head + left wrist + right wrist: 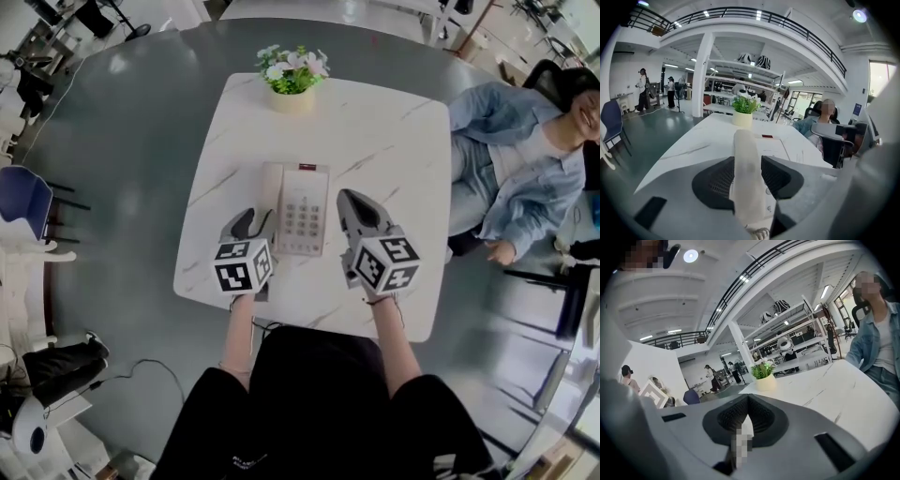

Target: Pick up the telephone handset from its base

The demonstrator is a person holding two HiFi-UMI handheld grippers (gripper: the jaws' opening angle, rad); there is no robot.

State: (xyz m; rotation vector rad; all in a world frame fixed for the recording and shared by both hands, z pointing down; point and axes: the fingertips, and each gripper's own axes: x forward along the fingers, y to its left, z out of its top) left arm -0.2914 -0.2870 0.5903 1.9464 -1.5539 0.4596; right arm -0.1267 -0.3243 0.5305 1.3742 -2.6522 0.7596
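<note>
A cream telephone base (305,211) with a keypad sits mid-table, and its handset (271,202) lies in the cradle along the base's left side. My left gripper (251,225) is at the handset's near end. In the left gripper view the handset (747,140) runs lengthwise through the gap between the parted jaws, and my left gripper (747,159) straddles it; I see no squeeze and the handset still rests on the base. My right gripper (350,199) hovers just right of the base. Its dark pads (759,416) meet with nothing between them.
The white marble table (394,141) carries a potted plant (292,80) at its far edge. A person in a blue shirt (525,169) sits close to the table's right side. A blue chair (23,202) stands far left. The coiled cord (759,233) shows below the handset.
</note>
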